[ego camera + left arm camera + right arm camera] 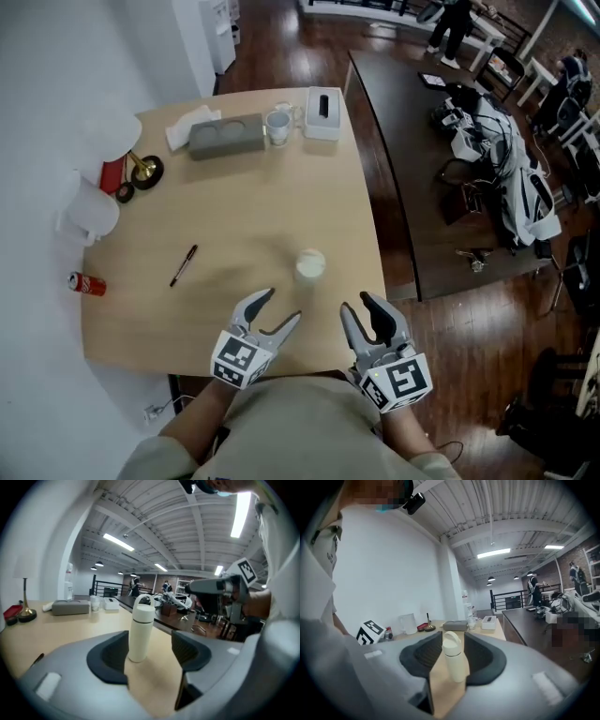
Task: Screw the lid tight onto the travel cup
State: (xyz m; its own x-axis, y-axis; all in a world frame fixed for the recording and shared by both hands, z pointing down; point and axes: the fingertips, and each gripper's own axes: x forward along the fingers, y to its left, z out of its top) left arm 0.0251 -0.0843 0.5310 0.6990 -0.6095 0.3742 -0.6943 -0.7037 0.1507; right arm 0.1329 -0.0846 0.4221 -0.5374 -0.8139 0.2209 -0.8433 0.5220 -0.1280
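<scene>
Head view: The travel cup [310, 265] stands upright on the light wooden table [234, 234], toward its near right side, with its lid [311, 260] in place. My left gripper [281, 306] and my right gripper [358, 304] sit at the near table edge, side by side. Both are short of the cup and clear of it. A black pen [183, 265] lies left of the cup. A red soda can [86, 283] lies on its side at the left edge. A grey tissue box [226, 136], a glass mug [278, 127] and a white box [322, 113] line the far edge.

Left gripper view: My left jaws stand well apart with nothing clamped. The cup appears beyond them, in the gap and nearer the left pad [110, 656], not touching either pad. The carry loop [143, 598] on the lid is upright. My right gripper appears at the right, above table level.

Right gripper view: My right jaws stand partly apart and grip nothing. The cup stands on the table beyond the jaws and lines up with the gap between them; the right pad [485, 660] covers its lower right edge. The marker cube [370, 632] of my left gripper is visible at the left.
</scene>
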